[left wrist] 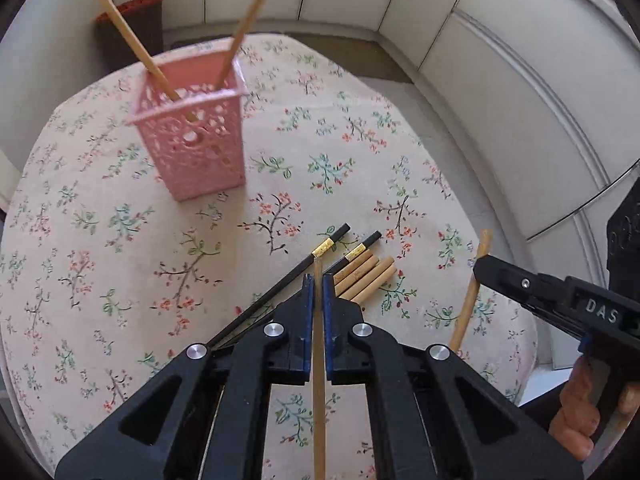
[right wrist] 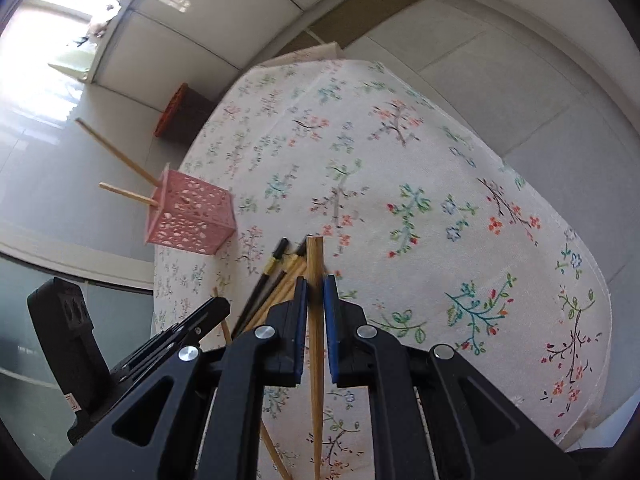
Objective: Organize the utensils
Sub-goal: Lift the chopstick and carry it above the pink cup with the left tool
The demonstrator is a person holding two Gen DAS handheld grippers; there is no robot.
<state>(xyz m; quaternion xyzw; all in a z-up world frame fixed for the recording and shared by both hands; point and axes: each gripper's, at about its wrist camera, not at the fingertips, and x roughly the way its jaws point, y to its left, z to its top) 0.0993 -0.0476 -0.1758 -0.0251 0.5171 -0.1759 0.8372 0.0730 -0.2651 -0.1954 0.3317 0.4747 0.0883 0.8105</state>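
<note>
Two pairs of tongs each carry one stick, so the coming move turns on how those sticks lie toward the pink basket (left wrist: 192, 128); the left gripper (left wrist: 318, 292) has its jaws drawn in on a pale wooden chopstick (left wrist: 319, 380) whose long axis runs straight along the fingers, its end poking just past the tips; the basket stands ahead and to the left of these tongs, well apart, upright, with two bamboo sticks (left wrist: 136, 44) already leaning out of its mouth; the right gripper (right wrist: 316, 296) is likewise pinched on a darker bamboo chopstick (right wrist: 316, 352), again lengthwise between the pads; from it the basket lies far to the left; I judge the left hand the nearer; the remaining chopsticks (left wrist: 360, 272), black ones and wooden ones, lie on the floral tablecloth (left wrist: 360, 140) just beyond the left fingertips
</note>
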